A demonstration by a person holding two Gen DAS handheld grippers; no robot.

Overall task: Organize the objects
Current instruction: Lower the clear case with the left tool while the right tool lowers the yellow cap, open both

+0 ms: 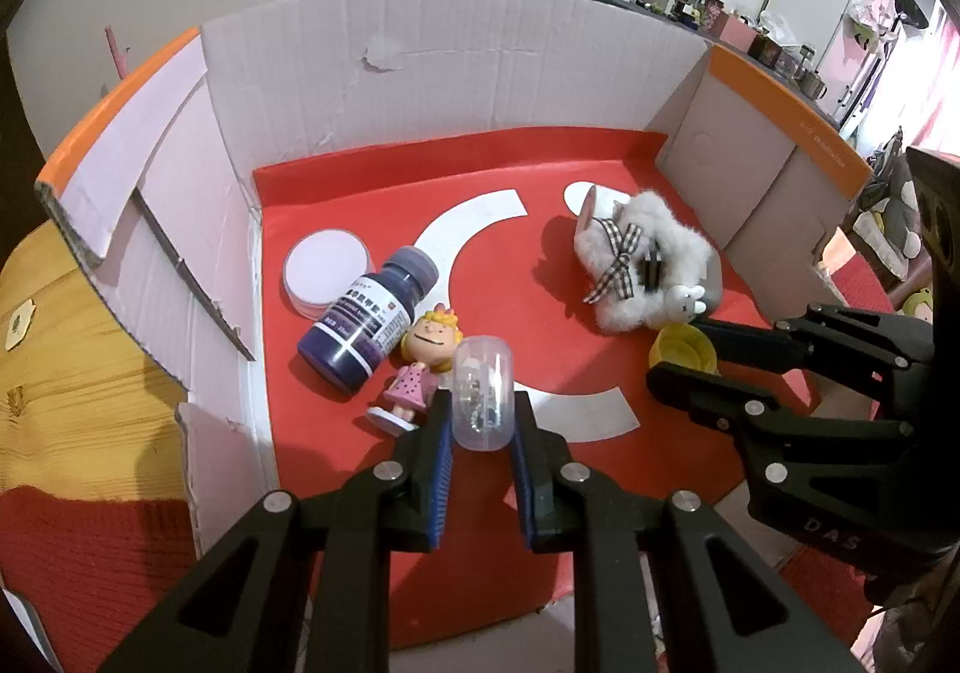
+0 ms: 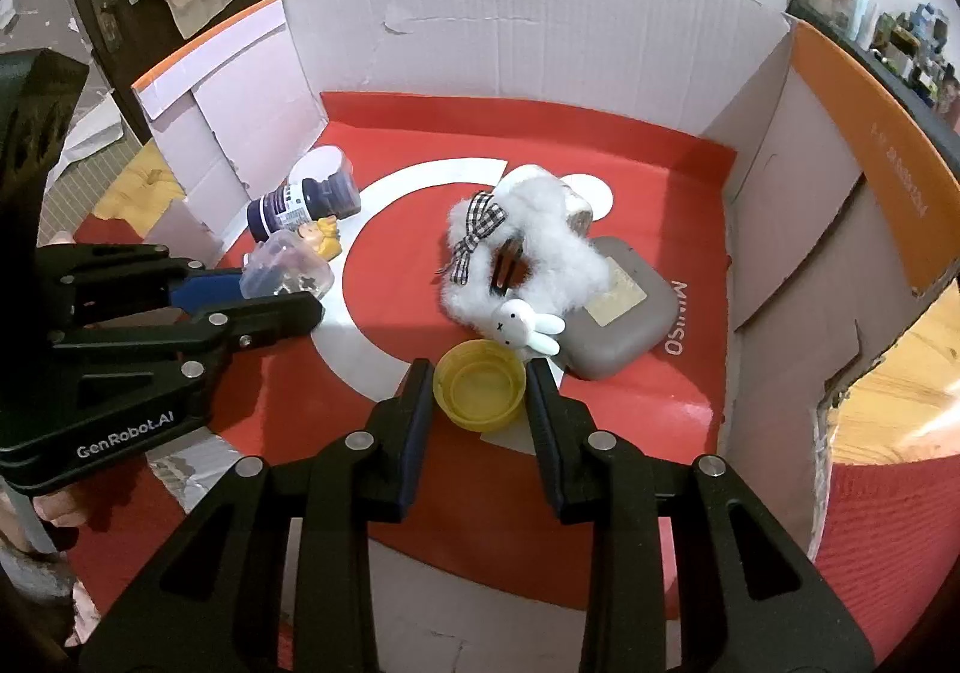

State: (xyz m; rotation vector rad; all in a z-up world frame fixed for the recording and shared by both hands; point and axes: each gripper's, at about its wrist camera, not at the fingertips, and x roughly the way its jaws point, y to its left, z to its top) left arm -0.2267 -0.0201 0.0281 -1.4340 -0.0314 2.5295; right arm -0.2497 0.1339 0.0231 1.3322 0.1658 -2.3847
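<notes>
From the left wrist, the left gripper (image 1: 480, 421) pinches a clear capsule (image 1: 483, 400) by its lower half, jaws pressed on its rounded sides, over the red floor of the cardboard box (image 1: 456, 42). That slick, curved shell could squirt out if the grip slackens, I'd judge, and land on the girl figurine (image 1: 420, 367) just beside it or the dark bottle (image 1: 366, 319) further left. Open red floor lies in the middle; the box wall hems in the left. Over to the right wrist: the right gripper (image 2: 480, 391) clamps a yellow cap (image 2: 480, 385) across its rim, hovering just near of the fluffy white hair clip (image 2: 522, 247) and its small rabbit charm (image 2: 528, 328). A nudge forward would likely shove the fluff against the grey case (image 2: 624, 313). Free space lies left-centre; the right wall stands near.
</notes>
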